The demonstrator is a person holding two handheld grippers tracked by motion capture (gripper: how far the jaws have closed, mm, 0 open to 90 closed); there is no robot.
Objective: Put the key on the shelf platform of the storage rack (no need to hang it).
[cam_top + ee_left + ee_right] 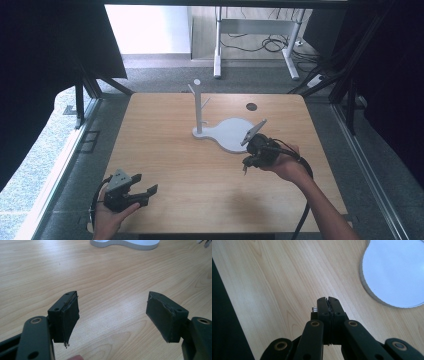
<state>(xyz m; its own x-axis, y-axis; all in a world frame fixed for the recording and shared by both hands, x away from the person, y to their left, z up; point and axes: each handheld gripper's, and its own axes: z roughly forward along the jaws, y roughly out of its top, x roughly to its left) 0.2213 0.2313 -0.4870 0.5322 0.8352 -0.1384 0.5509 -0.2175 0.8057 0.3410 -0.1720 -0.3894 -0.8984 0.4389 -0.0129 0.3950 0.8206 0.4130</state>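
My left gripper (145,186) sits low at the near left corner of the pale wooden table (165,150), held level in my left hand (107,215). Its two black jaws stand wide apart, with bare wood grain between them in the left gripper view (112,312) and nothing touching the pads (67,317).

My right gripper (246,167) is out over the right half of the table, carried in my right hand (287,165), tipped downward and toward the near side. Its jaws are pressed fully together (328,306). A small metal piece (314,308) (something like stacked rings or a key ring, too small to name) sticks out at the left side of the clamped pads, so the jaws appear closed on it.

The white flat stand with a rounded base plate (232,135) (394,272) lies just beyond the right gripper, its slim upright post with side pegs (198,102) rising at the left end. A small dark round mark (251,106) sits on the table farther back.
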